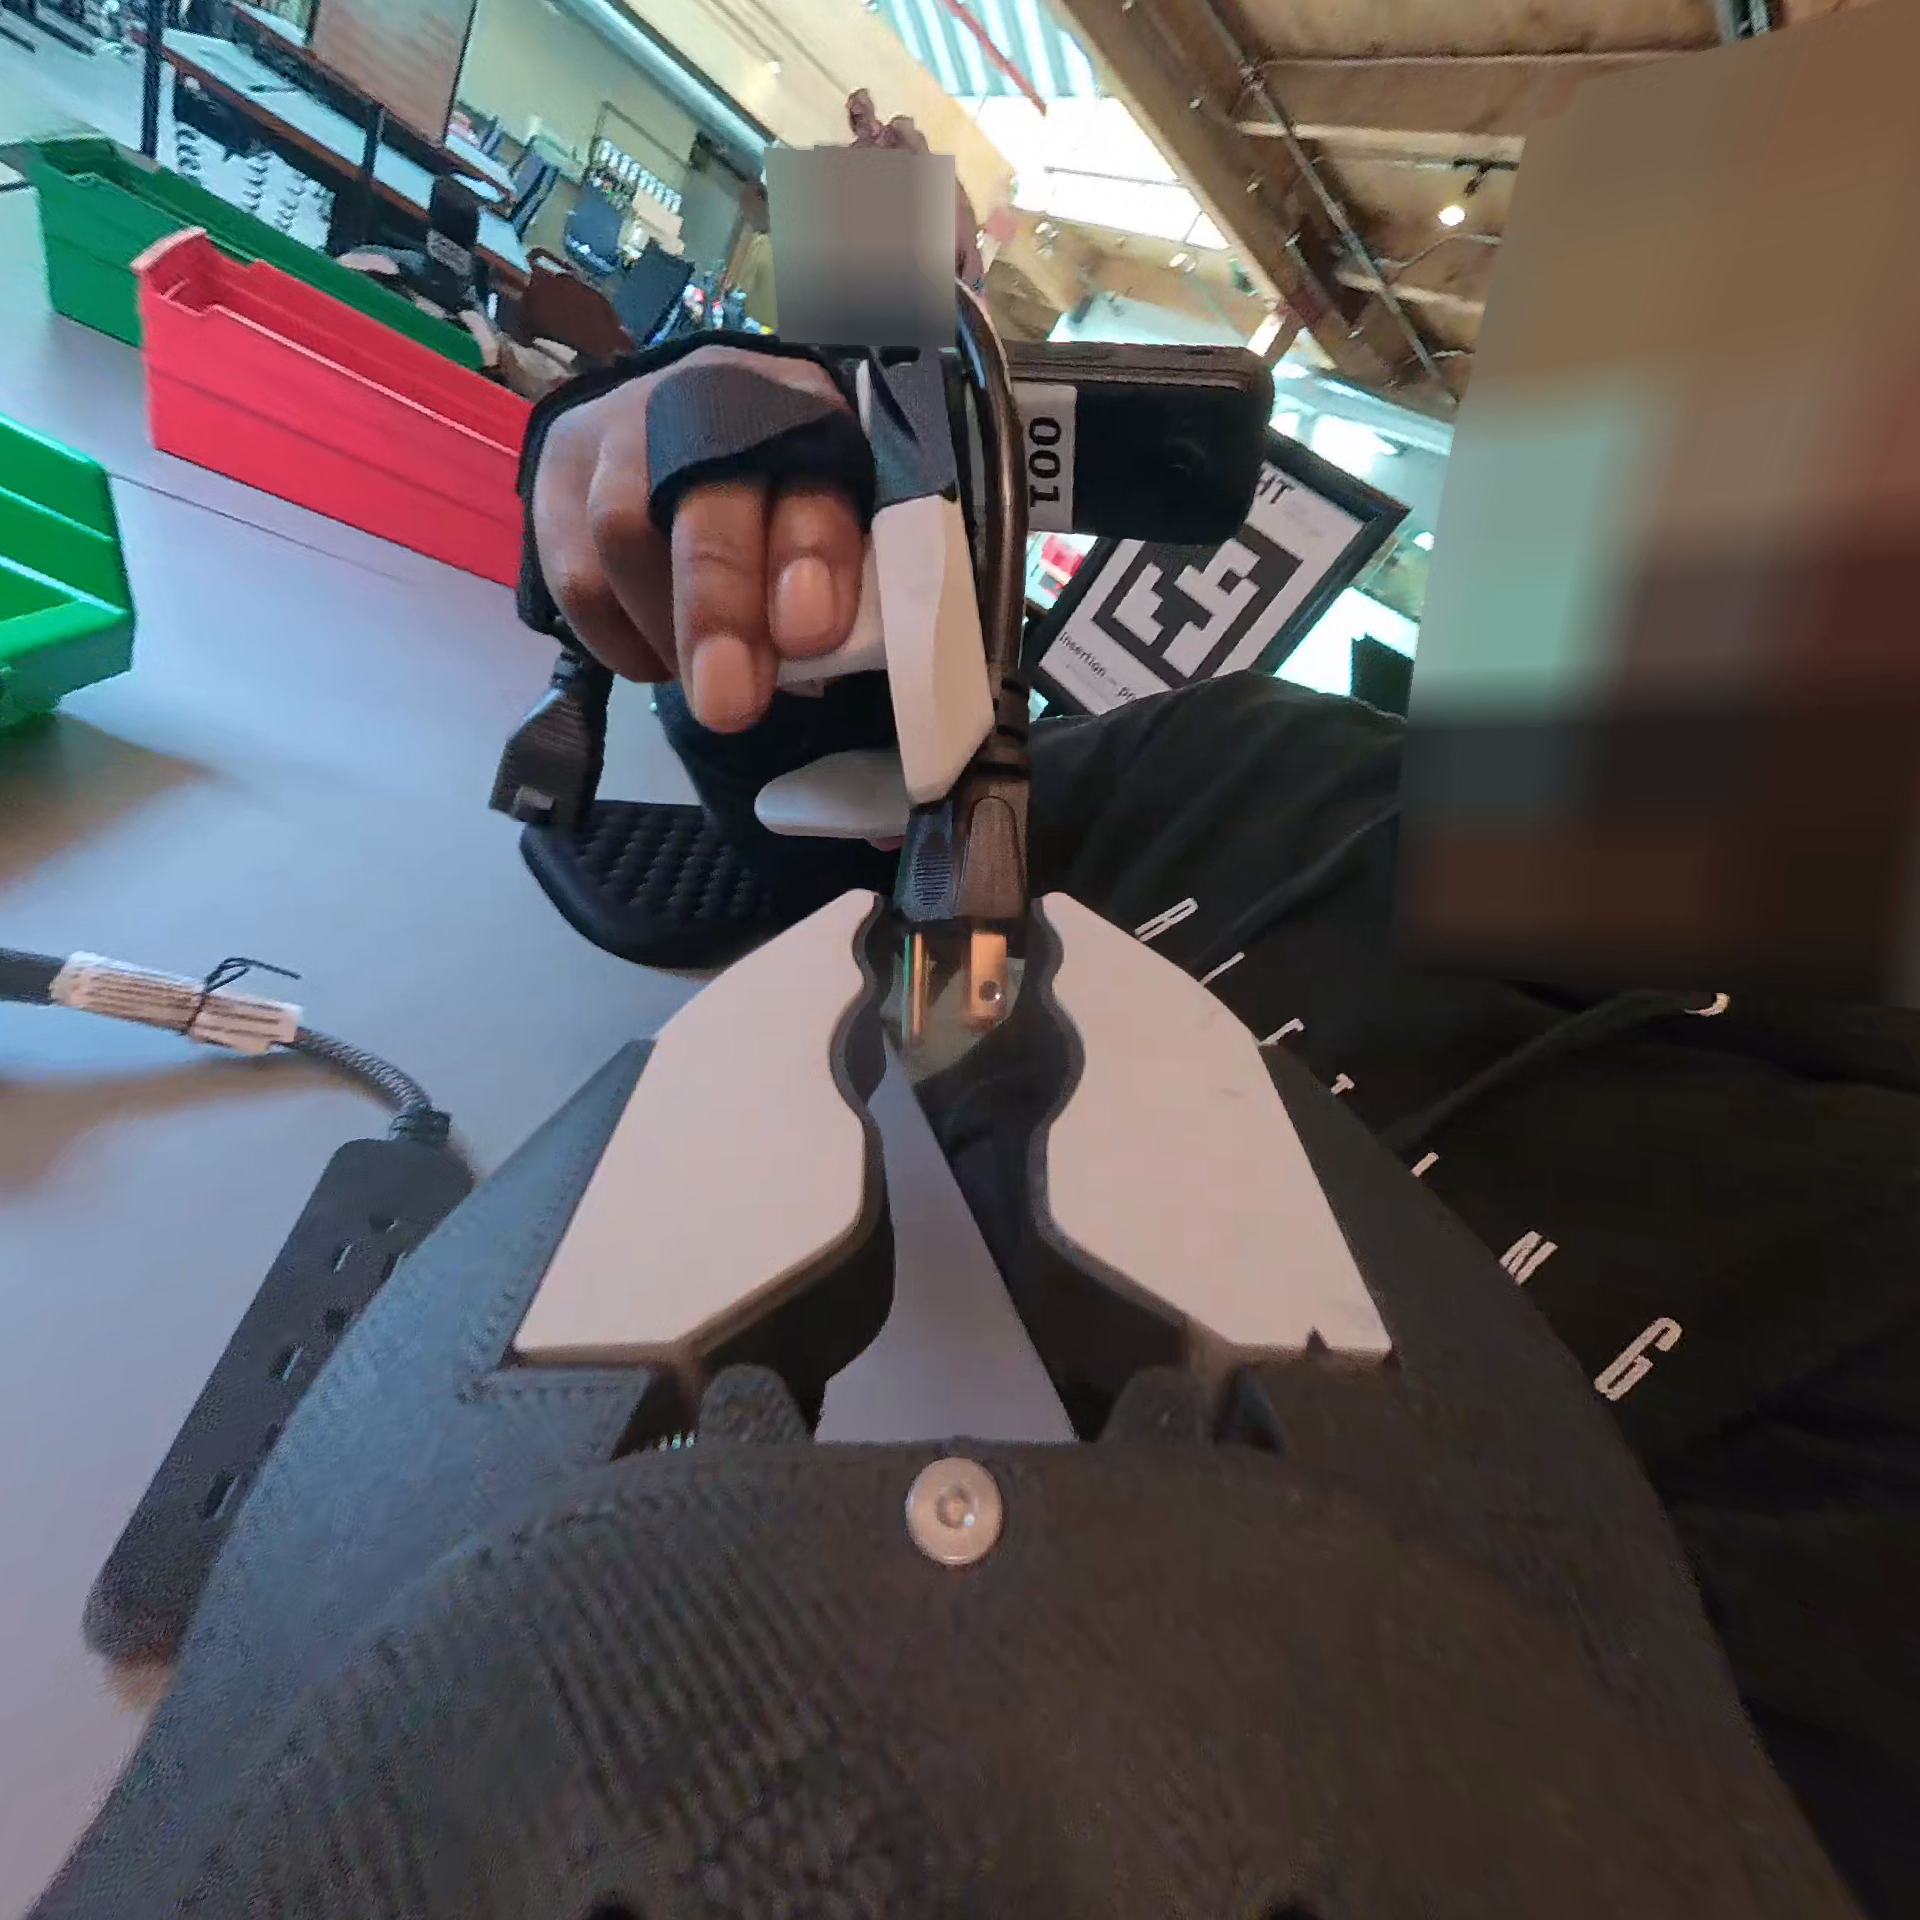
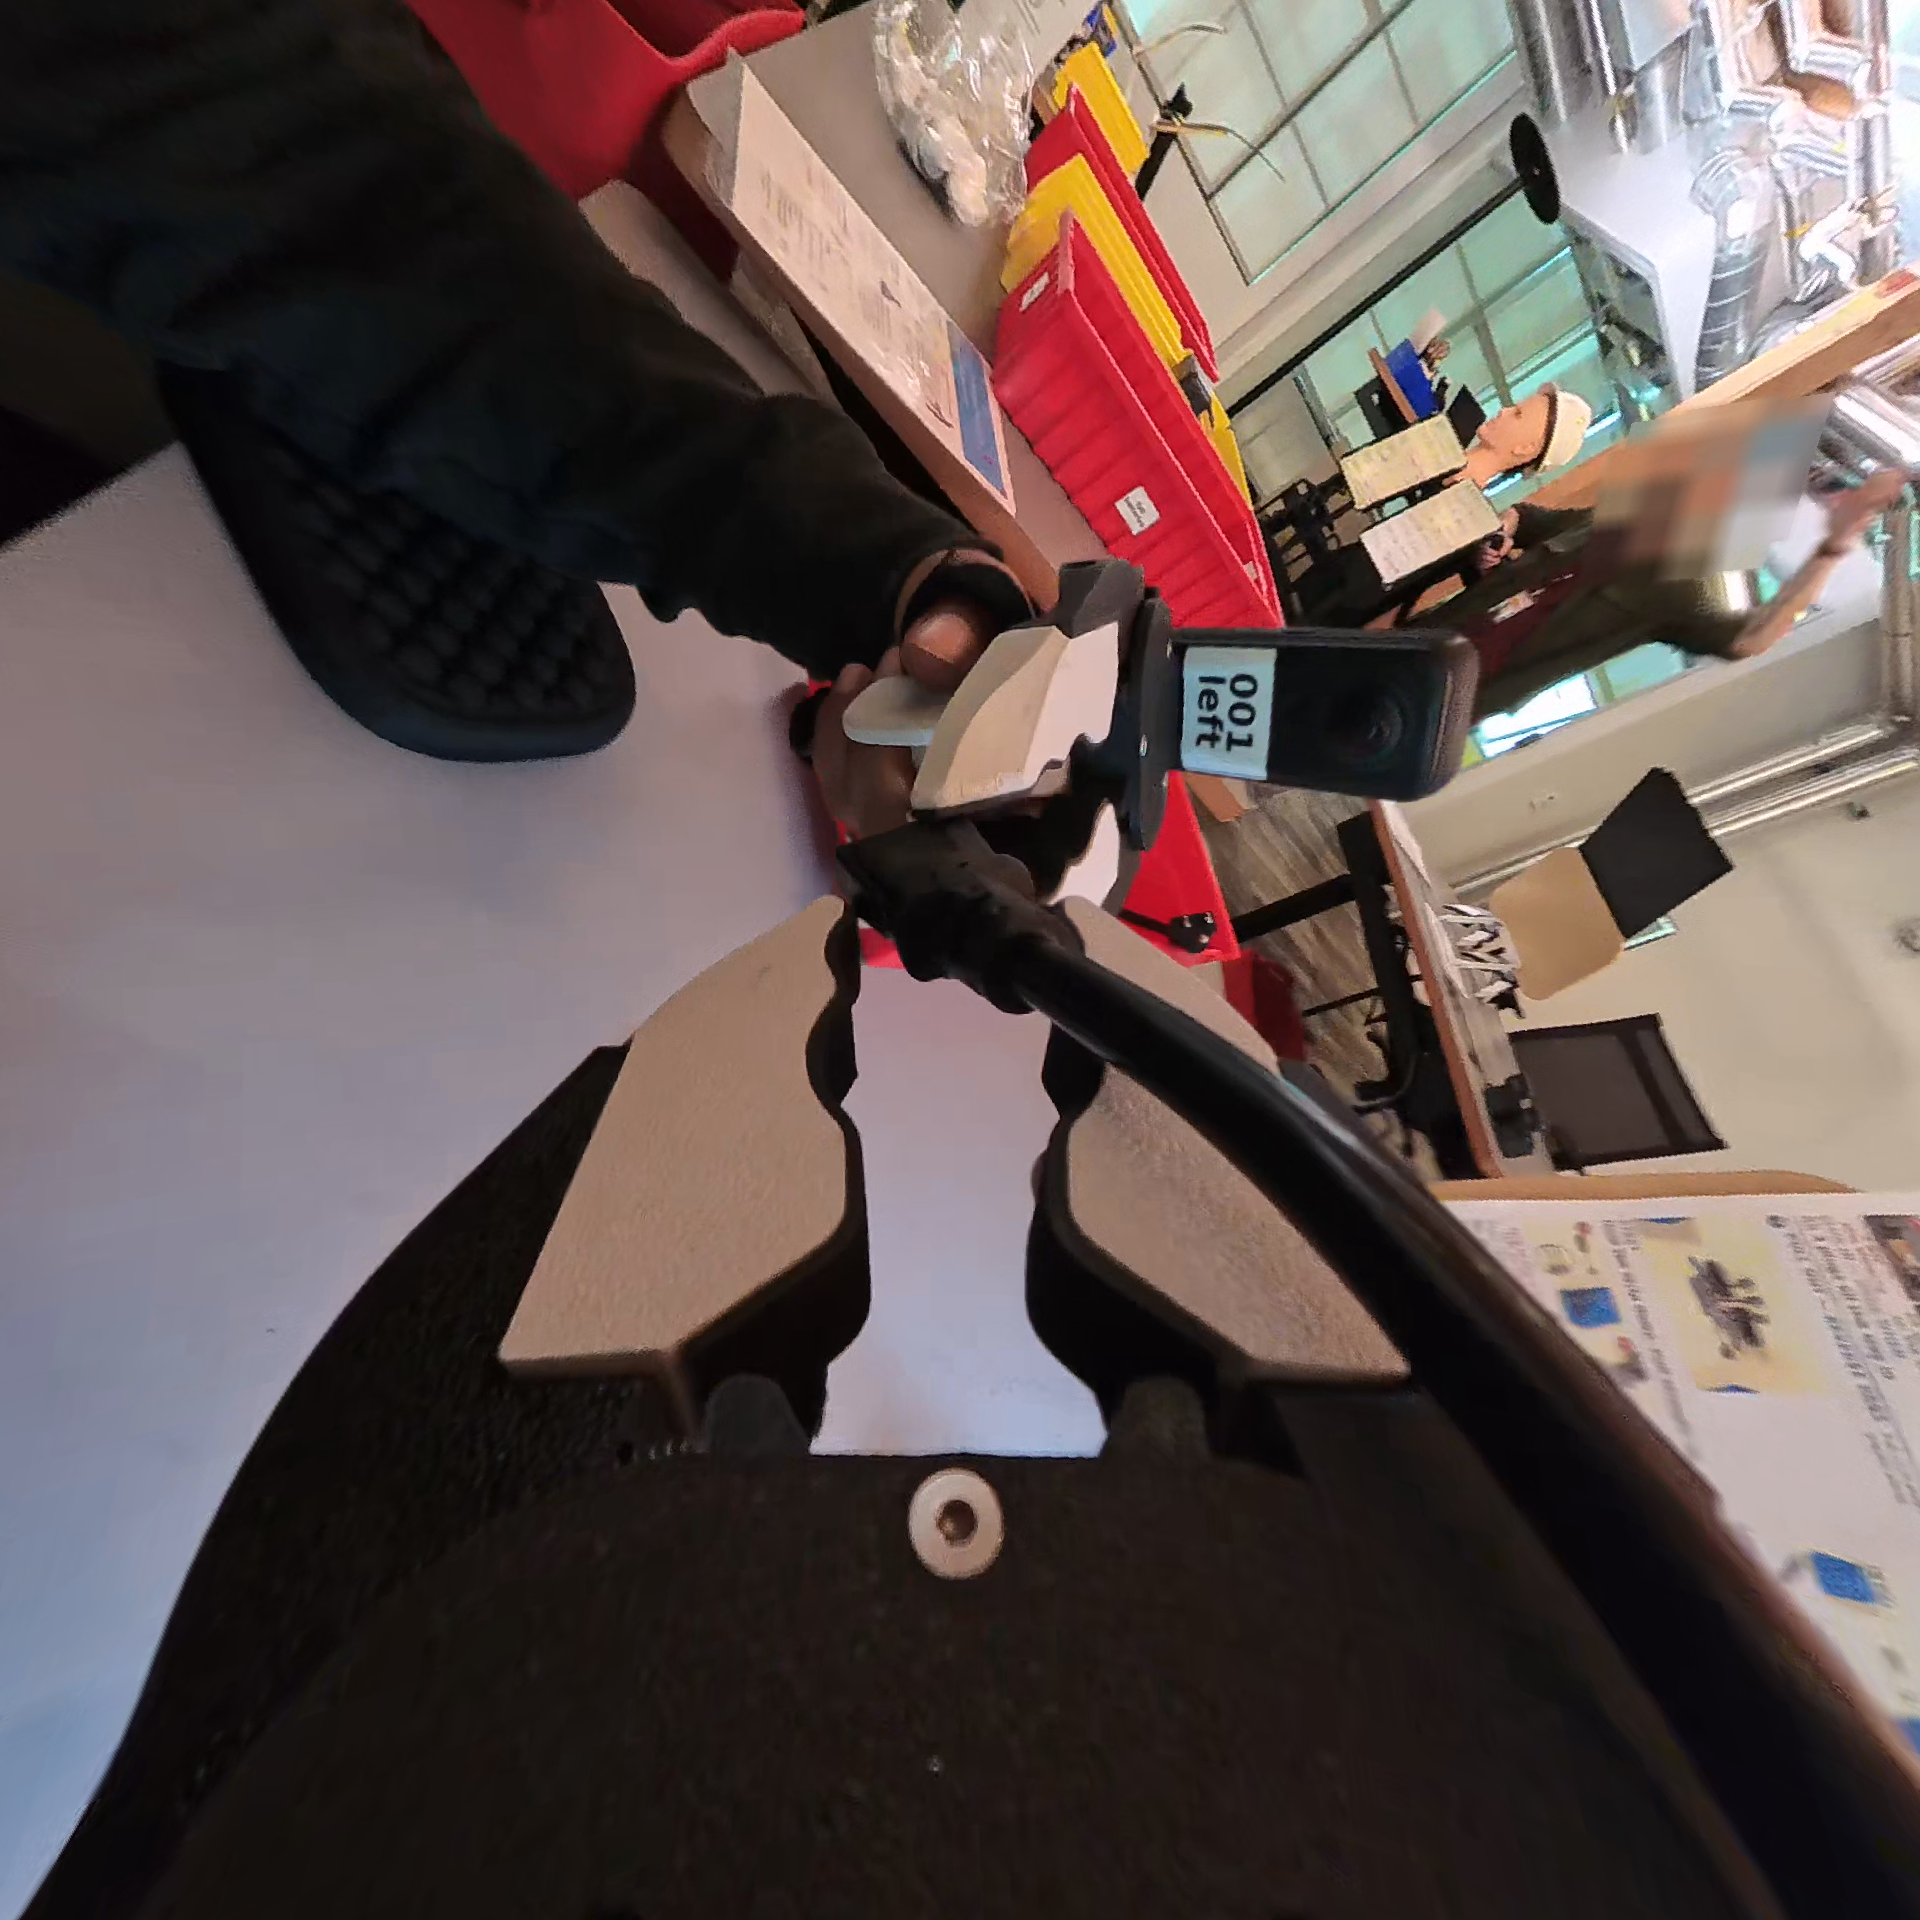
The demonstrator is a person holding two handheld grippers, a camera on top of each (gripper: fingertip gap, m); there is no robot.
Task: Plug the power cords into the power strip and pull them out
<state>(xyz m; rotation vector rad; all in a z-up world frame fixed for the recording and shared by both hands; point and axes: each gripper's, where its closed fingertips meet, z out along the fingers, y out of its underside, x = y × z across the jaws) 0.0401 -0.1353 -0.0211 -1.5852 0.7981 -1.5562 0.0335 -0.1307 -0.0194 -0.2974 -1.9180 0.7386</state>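
Observation:
In the left wrist view, a black power plug [image 1: 961,852] hangs prongs down from my right gripper [image 1: 914,790], which a gloved hand [image 1: 665,540] holds. The metal prongs [image 1: 951,987] sit between the tips of my left gripper [image 1: 956,925]; its jaws stand partly apart and the pads do not touch the prongs. In the right wrist view, my right gripper [image 2: 951,920] is shut on the plug [image 2: 935,904], and its black cord [image 2: 1247,1122] runs over the right finger. The left gripper [image 2: 977,748] is just beyond the plug. The black power strip [image 1: 291,1340] lies on the table at lower left.
The strip's braided cable with a paper tag [image 1: 177,1008] trails left. A second black connector [image 1: 545,748] hangs under the hand. A black textured pad [image 1: 665,883] lies on the table. Red [image 1: 312,416] and green bins [image 1: 62,603] stand at the left. A person in black [image 1: 1455,1143] is at the right. My two grippers' fingertips are within a few centimetres of each other.

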